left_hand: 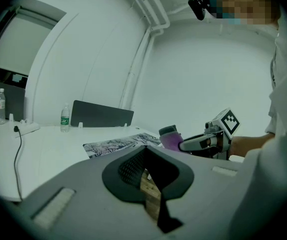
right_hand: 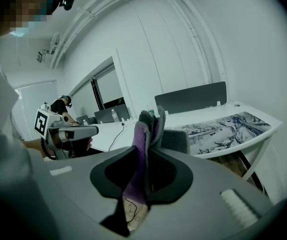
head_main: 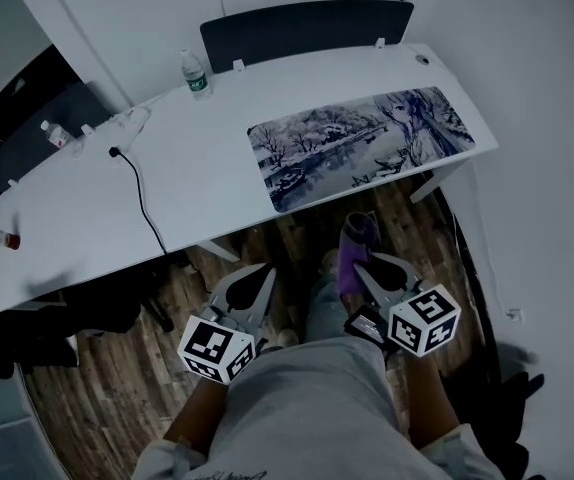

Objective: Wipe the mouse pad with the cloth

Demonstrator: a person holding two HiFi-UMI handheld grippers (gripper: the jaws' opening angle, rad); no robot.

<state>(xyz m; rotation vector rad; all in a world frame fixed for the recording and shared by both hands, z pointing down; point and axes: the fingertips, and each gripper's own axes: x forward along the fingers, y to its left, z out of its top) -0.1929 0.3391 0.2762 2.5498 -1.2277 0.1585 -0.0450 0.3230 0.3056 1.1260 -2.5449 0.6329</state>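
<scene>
Head view, left gripper (head_main: 259, 278): fingertips pressed together with nothing in them, held over the wooden floor short of the desk edge.
Head view, right gripper (head_main: 362, 260): clenched on the purple cloth (head_main: 355, 240), which sticks out past its fingertips.
Head view, mouse pad (head_main: 359, 143): flat on the white desk (head_main: 97, 208), well ahead of both sets of fingertips; neither gripper touches it.
Head view, desk items: water bottle (head_main: 196, 73) at the far edge; black cable (head_main: 139, 190) ahead and to the left of the left fingertips.
Left gripper view, left gripper (left_hand: 144, 156): fingers closed tip to tip and empty, with only a strip of floor showing behind them.
Left gripper view, mouse pad (left_hand: 114, 145): on the desk (left_hand: 48, 156), beyond the fingertips.
Left gripper view, right gripper (left_hand: 186, 143): off to the right of the fingers, cloth (left_hand: 169, 135) at its tip.
Right gripper view, right gripper (right_hand: 144, 170): clamped on the cloth (right_hand: 144, 129), which stands folded between the fingers and rises above their tips.
Right gripper view, mouse pad (right_hand: 228, 126): ahead and to the right of the fingertips, apart from the cloth.
Right gripper view, left gripper (right_hand: 89, 130): to the left of the fingers.
</scene>
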